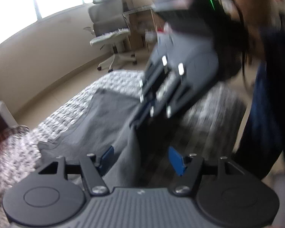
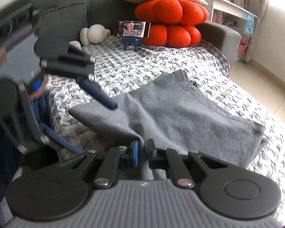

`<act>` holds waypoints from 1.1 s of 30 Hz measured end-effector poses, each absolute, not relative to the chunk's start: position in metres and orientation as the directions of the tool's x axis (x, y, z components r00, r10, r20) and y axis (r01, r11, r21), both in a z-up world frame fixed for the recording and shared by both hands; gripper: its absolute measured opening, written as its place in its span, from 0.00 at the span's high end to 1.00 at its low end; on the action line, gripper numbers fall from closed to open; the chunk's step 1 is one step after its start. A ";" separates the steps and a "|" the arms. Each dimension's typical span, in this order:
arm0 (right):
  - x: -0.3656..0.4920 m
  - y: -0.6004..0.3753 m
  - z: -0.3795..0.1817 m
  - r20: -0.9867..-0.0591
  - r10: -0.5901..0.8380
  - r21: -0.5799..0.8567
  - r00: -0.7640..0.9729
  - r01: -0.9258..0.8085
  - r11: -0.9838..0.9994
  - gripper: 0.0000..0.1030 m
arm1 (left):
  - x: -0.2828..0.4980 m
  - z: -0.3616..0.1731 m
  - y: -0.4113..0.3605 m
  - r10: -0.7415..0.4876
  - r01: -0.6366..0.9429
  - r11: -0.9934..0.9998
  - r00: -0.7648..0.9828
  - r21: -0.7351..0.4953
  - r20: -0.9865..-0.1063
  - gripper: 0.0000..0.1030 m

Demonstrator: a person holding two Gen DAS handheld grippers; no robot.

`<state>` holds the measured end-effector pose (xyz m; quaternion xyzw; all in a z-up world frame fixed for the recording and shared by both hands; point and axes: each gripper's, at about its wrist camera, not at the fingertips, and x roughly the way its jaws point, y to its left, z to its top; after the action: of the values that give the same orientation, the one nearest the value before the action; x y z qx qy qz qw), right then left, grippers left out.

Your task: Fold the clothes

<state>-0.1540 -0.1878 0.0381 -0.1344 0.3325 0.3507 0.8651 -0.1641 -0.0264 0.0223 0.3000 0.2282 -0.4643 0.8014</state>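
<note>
No legible text anywhere.

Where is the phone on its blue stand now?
In the right wrist view, the phone on its blue stand is at the top centre, on the grey-and-white patterned blanket, directly left of the orange pumpkin-shaped cushions.

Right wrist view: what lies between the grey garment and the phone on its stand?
Only bare patterned bedspread lies between the grey garment and the phone, seen in the right wrist view.
</note>
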 end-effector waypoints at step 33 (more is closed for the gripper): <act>-0.185 -0.240 0.049 -0.624 0.368 -0.174 0.690 -0.581 0.795 0.92 | -0.097 0.039 0.010 -0.512 0.718 0.683 0.600 0.131 -0.615 0.88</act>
<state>-0.1846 -0.2401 0.0491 -0.1821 0.2929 0.2633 0.9010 -0.0966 0.0102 0.0388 0.1862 0.2764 -0.3517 0.8748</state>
